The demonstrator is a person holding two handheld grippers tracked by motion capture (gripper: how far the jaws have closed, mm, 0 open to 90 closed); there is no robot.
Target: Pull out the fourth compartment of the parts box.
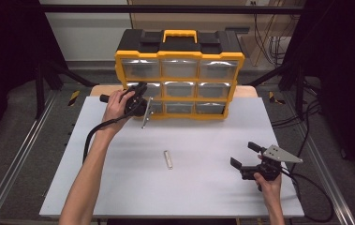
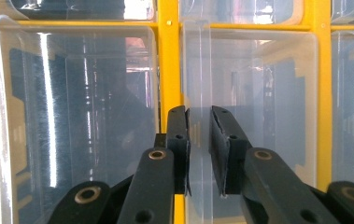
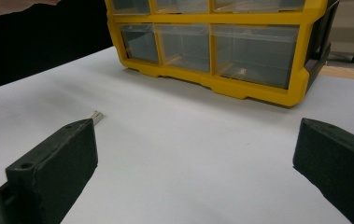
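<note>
This looked like a lab set up for recording, not a home. A plain white tabletop [image 1: 203, 187] stood inside a frame of black metal bars [image 1: 166, 8] and aluminium rails [image 1: 20, 154]. Cables [image 1: 273, 33] hung along the back wall (more trailed past the tabletop's right edge). A yellow-and-black parts organiser [image 1: 180, 75] with clear drawers sat at the far edge.

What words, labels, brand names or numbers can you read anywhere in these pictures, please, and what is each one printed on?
None can be read.
The yellow and black drawer cabinet bears no legible brand or label on its frame, handle or clear drawers.
The small metal piece on the white table is too small to show any marking.
The black and yellow hazard stripes beside the table carry no text.
</note>
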